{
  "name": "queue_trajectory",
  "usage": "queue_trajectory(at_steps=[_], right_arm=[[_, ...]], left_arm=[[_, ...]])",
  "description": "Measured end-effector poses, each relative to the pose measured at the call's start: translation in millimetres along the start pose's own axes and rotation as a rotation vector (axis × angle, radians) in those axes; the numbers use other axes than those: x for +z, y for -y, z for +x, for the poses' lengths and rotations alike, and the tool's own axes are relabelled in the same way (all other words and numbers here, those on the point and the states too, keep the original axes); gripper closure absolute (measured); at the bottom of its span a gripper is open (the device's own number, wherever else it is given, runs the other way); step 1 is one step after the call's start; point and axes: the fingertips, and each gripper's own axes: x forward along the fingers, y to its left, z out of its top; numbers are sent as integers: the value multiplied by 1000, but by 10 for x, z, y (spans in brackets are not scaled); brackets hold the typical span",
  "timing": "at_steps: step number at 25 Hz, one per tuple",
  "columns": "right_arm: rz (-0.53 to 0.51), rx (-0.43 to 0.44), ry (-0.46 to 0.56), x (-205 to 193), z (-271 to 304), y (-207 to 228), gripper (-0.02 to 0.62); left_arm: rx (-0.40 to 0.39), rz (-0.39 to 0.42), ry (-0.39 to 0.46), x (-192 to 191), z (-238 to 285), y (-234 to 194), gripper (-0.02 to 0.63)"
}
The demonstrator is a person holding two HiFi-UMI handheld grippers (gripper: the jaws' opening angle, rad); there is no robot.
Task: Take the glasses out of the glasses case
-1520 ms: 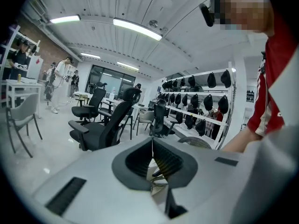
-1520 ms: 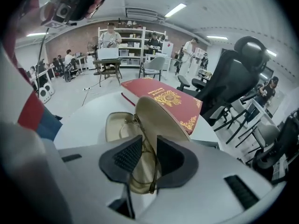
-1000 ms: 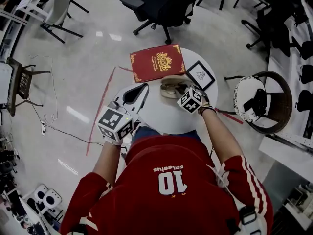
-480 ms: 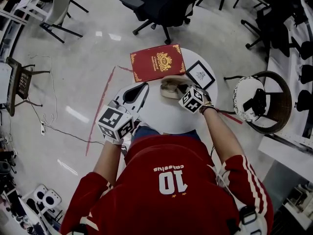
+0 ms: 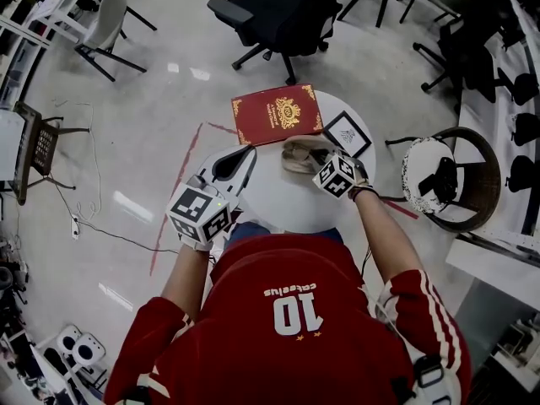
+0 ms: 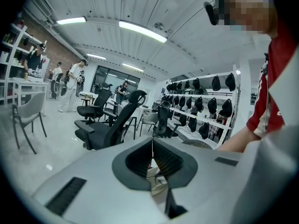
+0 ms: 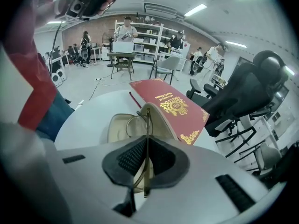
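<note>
- Reaching forward over the surface (image 5: 278, 199), the right claw (image 7: 146, 143) pinches the glasses (image 7: 136, 121) above the open case (image 7: 117, 129).
- Left claw (image 6: 152, 146) clenched empty, held at the surface's edge.

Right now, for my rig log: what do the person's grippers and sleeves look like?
Both the left gripper and right gripper are light grey with dark ribbed pads, each carrying a white cube of black square markers. The sleeves are red, the right white-striped.

Red jersey (image 5: 287, 310), white 10, white-striped sleeves (image 5: 426, 306); grey left claw (image 6: 152, 146) and right claw (image 7: 146, 141) bear black-and-white marker cubes (image 5: 200, 213)
</note>
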Motion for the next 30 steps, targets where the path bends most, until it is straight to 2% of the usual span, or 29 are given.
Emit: queue_trajectory(at_steps=[6, 13, 24, 30], right_arm=[[37, -31, 10, 119, -175, -84, 569], [117, -84, 69, 398, -574, -163, 569], [208, -214, 148, 812, -1382, -254, 569], [281, -325, 232, 1038, -1911, -297, 569]], left_arm=[[-20, 3, 12, 91, -172, -14, 595], [-65, 12, 46, 274, -343, 18, 595], [-143, 43, 45, 469, -540, 155, 595], [-183, 76, 78, 659, -648, 283, 595]])
